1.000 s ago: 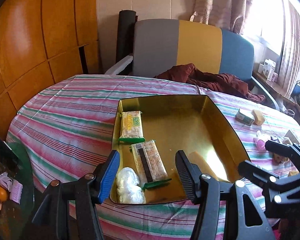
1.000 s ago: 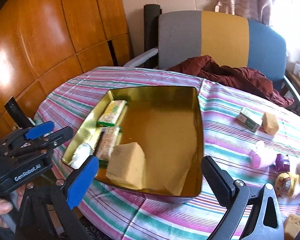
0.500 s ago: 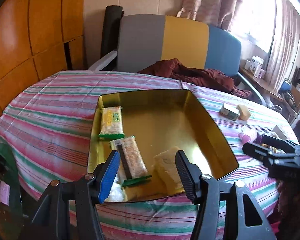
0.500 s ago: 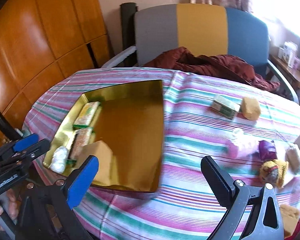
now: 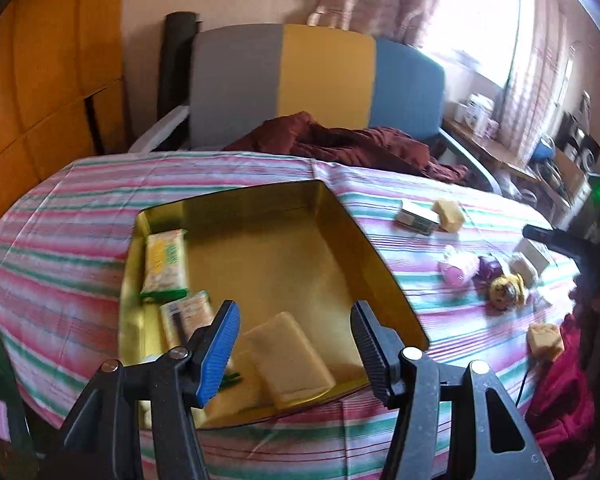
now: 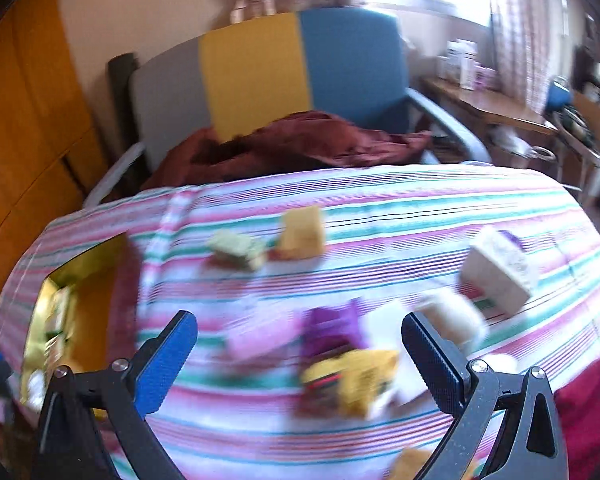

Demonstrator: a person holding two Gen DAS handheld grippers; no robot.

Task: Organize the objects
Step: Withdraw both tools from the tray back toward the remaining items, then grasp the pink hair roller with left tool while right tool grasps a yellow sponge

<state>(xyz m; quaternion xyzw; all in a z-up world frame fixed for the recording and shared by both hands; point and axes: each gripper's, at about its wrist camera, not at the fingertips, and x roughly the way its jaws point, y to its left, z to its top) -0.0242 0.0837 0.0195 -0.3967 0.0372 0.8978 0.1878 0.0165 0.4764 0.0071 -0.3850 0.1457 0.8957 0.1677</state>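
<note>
Striped tablecloth (image 6: 380,208) now fills the right wrist view, since the right gripper (image 6: 299,356) (fingers spread, empty) has swung from the gold tray (image 5: 384,276) to the blurred snacks (image 6: 348,376), while the left gripper (image 5: 294,344), half-spread and empty, stays over the tray.

You see a shiny gold metal tray (image 5: 384,280) with mirror-smooth walls on a matt striped cloth (image 5: 68,240). Glossy plastic wrappers (image 5: 166,256) lie inside. Behind them stand polished wood panels (image 5: 40,80), a fabric-covered chair (image 5: 320,76) and crumpled maroon cloth (image 5: 340,140).
</note>
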